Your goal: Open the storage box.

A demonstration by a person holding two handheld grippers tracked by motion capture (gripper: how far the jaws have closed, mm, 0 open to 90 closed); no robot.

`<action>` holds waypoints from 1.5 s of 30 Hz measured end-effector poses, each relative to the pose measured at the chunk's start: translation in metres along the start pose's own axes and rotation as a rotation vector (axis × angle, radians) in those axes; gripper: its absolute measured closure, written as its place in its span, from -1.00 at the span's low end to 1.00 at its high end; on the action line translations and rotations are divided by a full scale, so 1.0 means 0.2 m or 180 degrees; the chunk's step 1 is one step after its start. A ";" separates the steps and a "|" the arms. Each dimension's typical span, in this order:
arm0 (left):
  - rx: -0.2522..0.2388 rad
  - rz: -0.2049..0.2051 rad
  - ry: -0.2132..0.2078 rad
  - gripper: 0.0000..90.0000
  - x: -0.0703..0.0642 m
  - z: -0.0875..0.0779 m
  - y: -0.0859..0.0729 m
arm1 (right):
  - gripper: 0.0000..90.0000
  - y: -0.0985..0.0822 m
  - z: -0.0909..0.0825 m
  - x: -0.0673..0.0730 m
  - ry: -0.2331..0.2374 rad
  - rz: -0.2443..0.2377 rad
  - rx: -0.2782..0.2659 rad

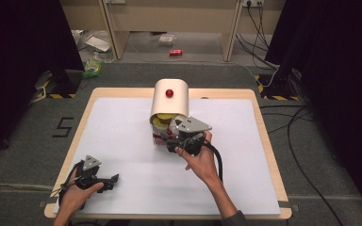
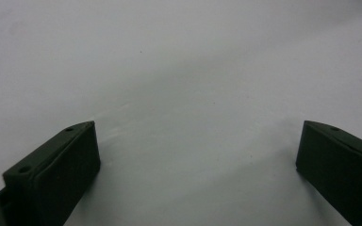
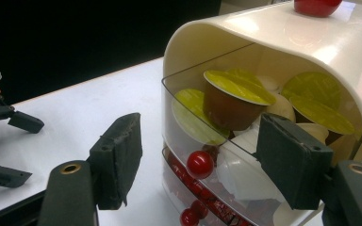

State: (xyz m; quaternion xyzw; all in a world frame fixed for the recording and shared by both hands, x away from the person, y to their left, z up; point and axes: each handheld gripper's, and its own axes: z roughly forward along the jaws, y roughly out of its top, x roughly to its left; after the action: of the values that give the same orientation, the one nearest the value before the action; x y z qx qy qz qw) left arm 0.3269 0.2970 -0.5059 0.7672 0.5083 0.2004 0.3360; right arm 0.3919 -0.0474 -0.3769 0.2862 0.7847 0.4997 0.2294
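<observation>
Near the middle of the table stands a cream capsule holder with clear drawers, and the right tongs sit at its front, spread, with nothing pinched. One jaw stands free over the table, the other lies against the open top drawer; between them shows that drawer's red knob.

The jaws stand much wider than the knob, so closing here could miss the small round ball or let it slip out. The far jaw could also push the clear drawer wall and shove the light holder back across the smooth white surface. A pull off-line could jam the drawer or tip the holder forward, and the loosely heaped capsules could spill.

The left tongs rest low on the table near its front left corner, well apart from the holder, jaws spread and empty.

Count: one holder; two tongs; one red knob on the holder's top; three red knobs seen on the drawer fronts; about five yellow-lidded capsules in the top drawer, with others half hidden.
</observation>
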 end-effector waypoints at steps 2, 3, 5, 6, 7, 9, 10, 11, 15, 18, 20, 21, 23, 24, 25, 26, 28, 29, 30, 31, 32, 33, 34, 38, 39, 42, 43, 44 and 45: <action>0.0001 0.0000 0.0000 -1.00 0.00 0.00 0.00 | -0.29 0.00 0.00 0.00 0.0000 -0.0027 0.0017; 0.0000 -0.0002 0.0001 -1.00 0.00 0.00 0.00 | -0.29 0.00 0.00 0.00 0.0003 -0.0045 0.0024; -0.0001 -0.0003 0.0001 -1.00 0.00 0.00 0.00 | -0.29 0.00 -0.01 0.00 0.0012 -0.0032 0.0030; 0.0000 0.0001 0.0001 -1.00 0.00 0.00 0.00 | -0.29 0.00 -0.01 0.00 0.0023 -0.0026 0.0031; 0.0000 0.0001 0.0001 -1.00 0.00 0.00 0.00 | -0.29 0.00 -0.01 0.00 0.0031 -0.0024 0.0050; -0.0001 -0.0001 0.0001 -1.00 0.00 0.00 0.00 | -0.29 0.00 -0.01 0.01 0.0038 -0.0050 0.0057; -0.0001 -0.0001 0.0001 -1.00 0.00 0.00 0.00 | -0.29 0.00 -0.01 0.01 0.0038 -0.0050 0.0057; -0.0001 -0.0001 0.0001 -1.00 0.00 0.00 0.00 | -0.29 0.00 -0.02 0.01 0.0065 -0.0050 0.0078; -0.0002 -0.0001 0.0002 -1.00 0.00 0.00 0.00 | -0.28 0.00 -0.04 0.02 0.0113 -0.0065 0.0111; -0.0002 0.0000 0.0002 -1.00 0.00 0.00 0.00 | -0.28 0.00 -0.06 0.04 0.0133 -0.0119 0.0159; -0.0002 0.0000 0.0001 -1.00 0.00 0.00 0.00 | -0.28 0.00 -0.06 0.05 0.0114 -0.0141 0.0176; -0.0003 -0.0001 0.0001 -1.00 0.00 0.00 0.00 | -0.28 0.00 -0.06 0.05 0.0112 -0.0162 0.0170; -0.0001 0.0000 0.0001 -1.00 0.00 0.00 0.00 | -0.28 0.00 -0.07 0.06 0.0117 -0.0182 0.0183; -0.0002 0.0000 0.0001 -1.00 0.00 0.00 0.00 | -0.27 -0.01 -0.07 0.06 0.0126 -0.0179 0.0182; -0.0002 -0.0001 0.0001 -1.00 0.00 0.00 0.00 | -0.27 -0.01 -0.07 0.06 0.0130 -0.0176 0.0177; -0.0003 0.0000 0.0001 -1.00 0.00 0.00 0.00 | -0.27 -0.01 -0.07 0.06 0.0133 -0.0179 0.0177; -0.0002 -0.0001 0.0000 -1.00 0.00 0.00 0.00 | -0.27 -0.01 -0.08 0.07 0.0136 -0.0186 0.0180; -0.0002 0.0000 0.0001 -1.00 0.00 0.00 0.00 | -0.27 -0.01 -0.08 0.07 0.0138 -0.0193 0.0187; -0.0002 -0.0002 0.0001 -1.00 0.00 0.00 0.00 | -0.27 -0.01 -0.08 0.07 0.0136 -0.0206 0.0192; -0.0002 0.0000 0.0001 -1.00 0.00 0.00 0.00 | -0.27 -0.01 -0.09 0.08 0.0135 -0.0215 0.0207; -0.0002 -0.0002 0.0000 -1.00 0.00 0.00 0.00 | -0.27 -0.02 -0.09 0.08 0.0144 -0.0224 0.0210; -0.0002 -0.0003 0.0001 -1.00 0.00 0.00 0.00 | -0.27 -0.02 -0.10 0.08 0.0150 -0.0232 0.0218; -0.0002 -0.0002 0.0000 -1.00 0.00 0.00 0.00 | -0.27 -0.02 -0.10 0.09 0.0159 -0.0245 0.0224; -0.0002 0.0000 0.0001 -1.00 0.00 0.00 0.00 | -0.26 -0.03 -0.12 0.09 0.0206 -0.0211 0.0218; -0.0002 0.0000 0.0001 -1.00 0.00 0.00 0.00 | -0.26 -0.03 -0.12 0.09 0.0226 -0.0213 0.0229; -0.0002 0.0000 0.0001 -1.00 0.00 0.00 0.00 | -0.25 -0.04 -0.13 0.10 0.0240 -0.0221 0.0229; -0.0002 0.0000 0.0001 -1.00 0.00 0.00 0.00 | -0.25 -0.04 -0.14 0.11 0.0250 -0.0228 0.0243; -0.0002 -0.0002 0.0000 -1.00 0.00 0.00 0.00 | -0.25 -0.04 -0.14 0.11 0.0255 -0.0235 0.0243; -0.0003 0.0000 0.0001 -1.00 0.00 0.00 0.00 | -0.25 -0.04 -0.15 0.11 0.0263 -0.0229 0.0252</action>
State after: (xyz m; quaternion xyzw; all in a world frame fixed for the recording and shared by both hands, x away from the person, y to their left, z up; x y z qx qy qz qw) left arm 0.3268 0.2970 -0.5060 0.7670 0.5083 0.2008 0.3363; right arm 0.3547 -0.0537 -0.3746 0.2458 0.8225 0.4711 0.2031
